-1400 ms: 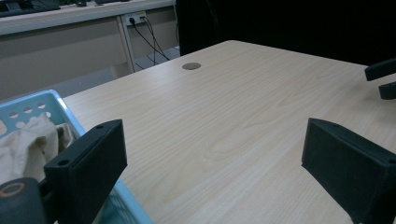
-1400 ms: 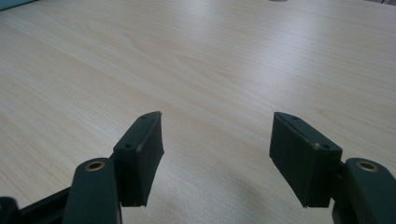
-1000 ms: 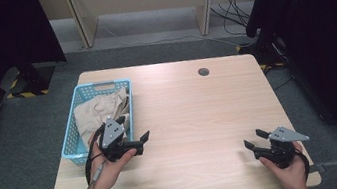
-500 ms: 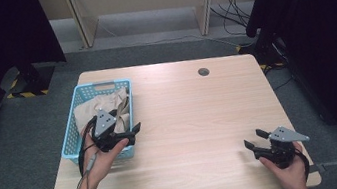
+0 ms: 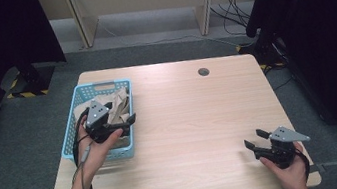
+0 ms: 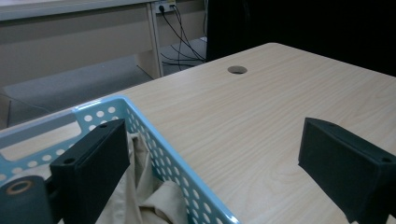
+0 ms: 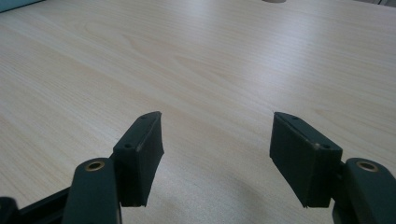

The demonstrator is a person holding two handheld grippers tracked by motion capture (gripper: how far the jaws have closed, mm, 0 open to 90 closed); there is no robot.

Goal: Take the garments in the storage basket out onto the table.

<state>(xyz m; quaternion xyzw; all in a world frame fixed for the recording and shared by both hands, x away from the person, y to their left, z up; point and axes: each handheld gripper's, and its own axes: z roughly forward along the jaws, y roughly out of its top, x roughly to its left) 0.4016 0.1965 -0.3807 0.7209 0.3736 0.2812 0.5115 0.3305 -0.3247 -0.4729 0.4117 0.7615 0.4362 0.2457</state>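
A light blue perforated basket point(image 5: 69, 127) stands at the table's left side with crumpled beige cloth point(image 5: 115, 104) inside. A hand holds my left gripper point(image 5: 129, 123) open above the basket's right rim, jaws pointing right. In the left gripper view the basket rim point(image 6: 154, 123) runs between the spread jaws of the left gripper point(image 6: 215, 154); one jaw hangs over the cloth point(image 6: 140, 196), the other over bare table, and nothing is gripped. My right gripper point(image 5: 254, 138) rests in a hand near the front right corner, open. In its own view the right gripper point(image 7: 217, 140) has only wood between its jaws.
The pale wooden table point(image 5: 195, 120) has a round cable hole point(image 5: 203, 72) near its far edge. Dark curtains hang left and right, and desk legs with cables stand beyond the table on grey floor.
My left gripper has risen and moved left and away from the table surface to over the basket's right rim. The right gripper has stayed put.
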